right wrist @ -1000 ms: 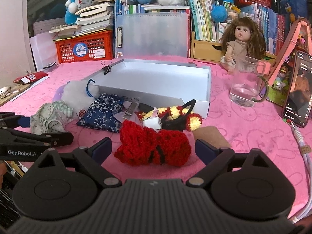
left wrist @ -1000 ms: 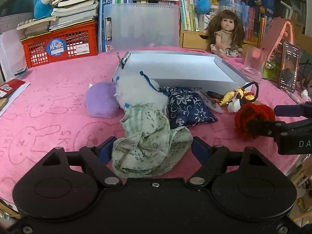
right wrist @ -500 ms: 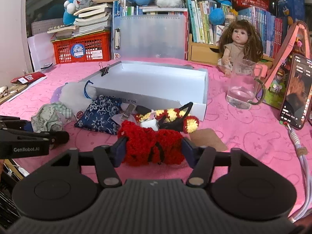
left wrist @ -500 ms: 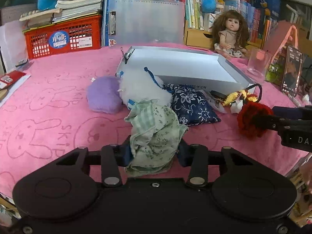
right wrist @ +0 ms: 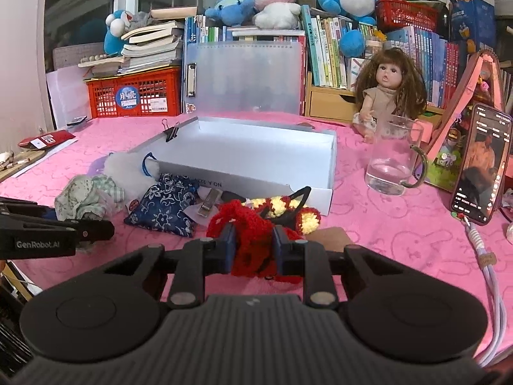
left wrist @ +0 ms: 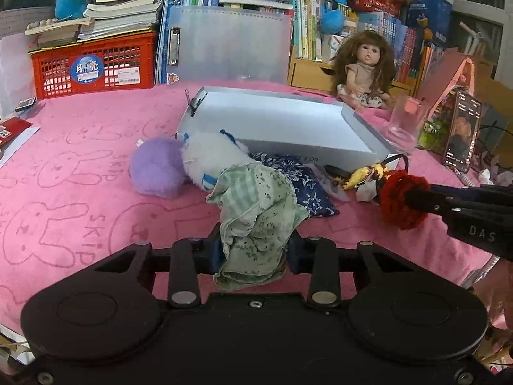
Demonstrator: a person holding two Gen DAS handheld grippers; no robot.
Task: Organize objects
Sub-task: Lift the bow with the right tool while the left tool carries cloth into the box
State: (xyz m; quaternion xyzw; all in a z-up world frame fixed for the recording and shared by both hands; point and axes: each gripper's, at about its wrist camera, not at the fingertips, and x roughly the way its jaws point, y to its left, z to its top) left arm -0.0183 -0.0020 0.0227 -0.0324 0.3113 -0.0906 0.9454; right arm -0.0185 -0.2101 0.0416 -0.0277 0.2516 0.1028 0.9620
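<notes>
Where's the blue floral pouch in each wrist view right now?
Left wrist view: blue floral pouch at centre, partly hidden behind the green cloth.
Right wrist view: pouch at left of centre, fully visible.
Shared landmark: the white box just behind it.

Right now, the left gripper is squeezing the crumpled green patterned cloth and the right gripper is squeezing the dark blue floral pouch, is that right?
Partly. The left gripper does clamp the crumpled green patterned cloth, but the right gripper is shut on the red crocheted yarn piece, as the right wrist view shows. The dark blue floral pouch lies untouched on the pink tablecloth.
</notes>
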